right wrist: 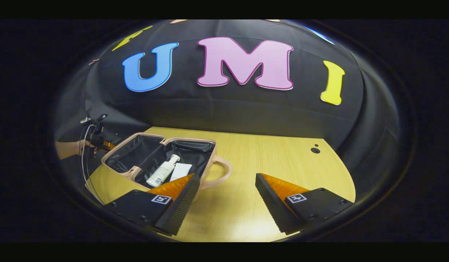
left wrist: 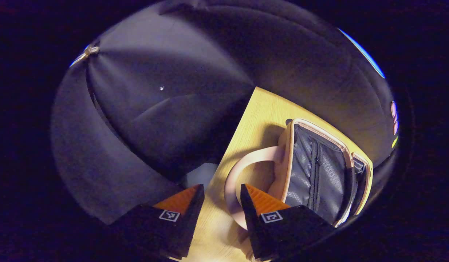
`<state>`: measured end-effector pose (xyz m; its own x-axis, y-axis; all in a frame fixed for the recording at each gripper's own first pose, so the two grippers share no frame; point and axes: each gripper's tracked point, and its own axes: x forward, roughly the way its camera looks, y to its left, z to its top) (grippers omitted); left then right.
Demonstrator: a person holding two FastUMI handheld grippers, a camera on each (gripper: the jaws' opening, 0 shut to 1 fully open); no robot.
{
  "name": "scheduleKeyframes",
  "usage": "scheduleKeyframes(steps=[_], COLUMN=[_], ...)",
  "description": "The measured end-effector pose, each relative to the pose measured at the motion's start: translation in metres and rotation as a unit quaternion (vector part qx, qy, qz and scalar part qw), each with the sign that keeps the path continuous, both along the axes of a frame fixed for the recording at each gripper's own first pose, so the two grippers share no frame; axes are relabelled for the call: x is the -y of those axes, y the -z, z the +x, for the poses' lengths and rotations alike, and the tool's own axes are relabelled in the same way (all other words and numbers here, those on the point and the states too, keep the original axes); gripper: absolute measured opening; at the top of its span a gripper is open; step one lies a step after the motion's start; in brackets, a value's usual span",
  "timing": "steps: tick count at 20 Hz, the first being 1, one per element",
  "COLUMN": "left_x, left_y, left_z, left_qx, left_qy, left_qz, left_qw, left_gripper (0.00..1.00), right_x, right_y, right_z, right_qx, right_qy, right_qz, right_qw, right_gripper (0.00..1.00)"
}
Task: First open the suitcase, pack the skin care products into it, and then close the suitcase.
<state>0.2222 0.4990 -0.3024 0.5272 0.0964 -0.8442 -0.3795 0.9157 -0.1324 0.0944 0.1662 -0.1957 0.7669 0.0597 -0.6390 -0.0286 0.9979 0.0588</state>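
Pink hard-shell suitcase (right wrist: 137,171) open on table (right wrist: 268,160) — white pump bottle (right wrist: 162,171) and white tube (right wrist: 180,171) inside.
Packing seemingly done, closing left — left tongs (left wrist: 220,203), right tongs (right wrist: 228,193) both wide, empty.

A light yellow wood-grain counter (right wrist: 268,160) stands in the booth, with a small dark round hole (right wrist: 315,150) near its far right edge. Black cloth walls (right wrist: 246,109) close in behind and beside it, hanging in soft folds. In the left gripper view, the dark cloth (left wrist: 166,109) drapes past the counter's edge (left wrist: 246,120), fastened at a seam by a small pale clip (left wrist: 89,52).
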Motion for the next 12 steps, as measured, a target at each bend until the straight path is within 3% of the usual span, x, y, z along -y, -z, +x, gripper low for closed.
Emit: scheduleKeyframes(steps=[1,3,4,5,8,9,10,11,12], left_x=[-0.001,-0.005,-0.004,-0.005,-0.006,0.004,0.004,0.004,0.003], left_y=[0.003,0.011,0.013,0.012,0.014,0.017,0.006,0.010,0.014], left_z=[0.001,-0.002,0.001,0.004,0.001,0.004,0.005,0.007,0.008], left_qx=[-0.006,-0.026,-0.030,-0.027,-0.047,-0.040,-0.029,-0.020,-0.011], left_qy=[0.001,0.003,0.007,0.012,0.022,0.028,0.015,0.004,-0.007], left_qz=[-0.001,0.005,0.009,0.019,0.030,0.005,0.007,0.003,-0.001], left_qw=[1.000,1.000,0.999,0.999,0.998,0.999,0.999,1.000,1.000], left_gripper=[0.66,0.66,0.74,0.67,0.59,0.56,0.49,0.27,0.25], right_x=[0.002,0.006,0.009,0.011,0.013,0.016,0.016,0.017,0.020], right_y=[0.000,0.001,0.001,0.001,0.001,0.003,0.003,0.003,0.004], right_z=[0.000,-0.002,-0.003,-0.003,-0.006,-0.007,-0.009,-0.009,-0.010], right_qx=[-0.001,-0.005,-0.006,-0.005,-0.004,-0.005,-0.006,-0.009,-0.009], right_qy=[0.007,0.014,0.015,0.016,0.022,0.024,0.025,0.027,0.027], right_qz=[0.003,0.006,0.005,0.006,0.021,0.019,0.019,0.018,0.016], right_qw=[1.000,1.000,1.000,1.000,1.000,1.000,0.999,0.999,0.999], right_gripper=[0.98,0.98,0.98,0.98,0.98,0.98,0.98,0.98,0.98])
